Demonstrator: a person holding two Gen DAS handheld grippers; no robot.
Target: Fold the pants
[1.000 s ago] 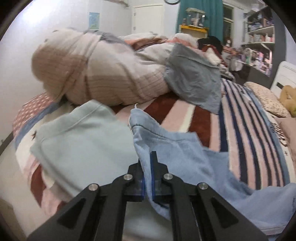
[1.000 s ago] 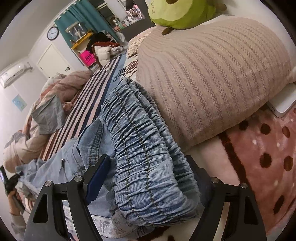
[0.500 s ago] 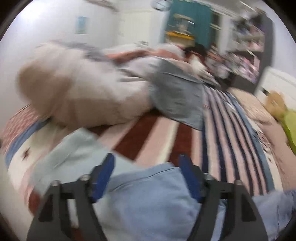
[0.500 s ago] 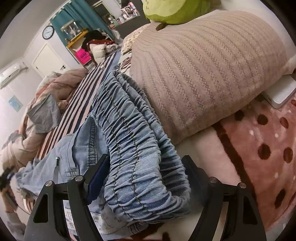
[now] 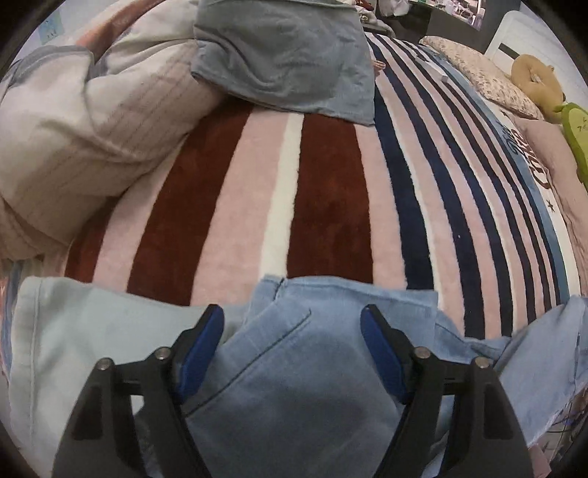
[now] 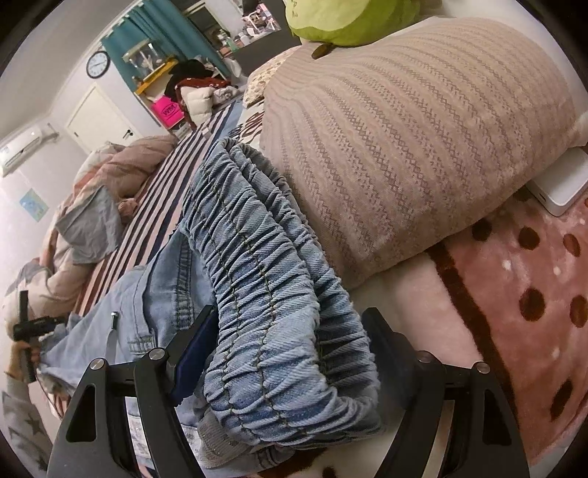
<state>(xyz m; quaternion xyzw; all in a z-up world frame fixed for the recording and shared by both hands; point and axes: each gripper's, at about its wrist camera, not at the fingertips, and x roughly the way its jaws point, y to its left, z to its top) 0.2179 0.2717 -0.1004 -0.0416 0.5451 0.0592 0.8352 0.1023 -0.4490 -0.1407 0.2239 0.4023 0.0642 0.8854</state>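
Striped blanket (image 5: 330, 191) under denim pants (image 5: 294, 386), left claw (image 5: 292, 331) closing, right claw (image 6: 290, 331) spread around waistband (image 6: 272, 294).

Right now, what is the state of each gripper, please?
Left gripper: jaws apart and closing, pants leg between them, not yet pinched.
Right gripper: open around the elastic waistband, pads not pressing it.

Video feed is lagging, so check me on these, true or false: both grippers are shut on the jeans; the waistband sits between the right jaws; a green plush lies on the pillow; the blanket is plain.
1. Both grippers are shut on the jeans: false. The left gripper is closing, pads off the cloth; the right gripper is open.
2. Waistband between the right jaws: true.
3. Green plush on the pillow: true.
4. Blanket is plain: false, striped.
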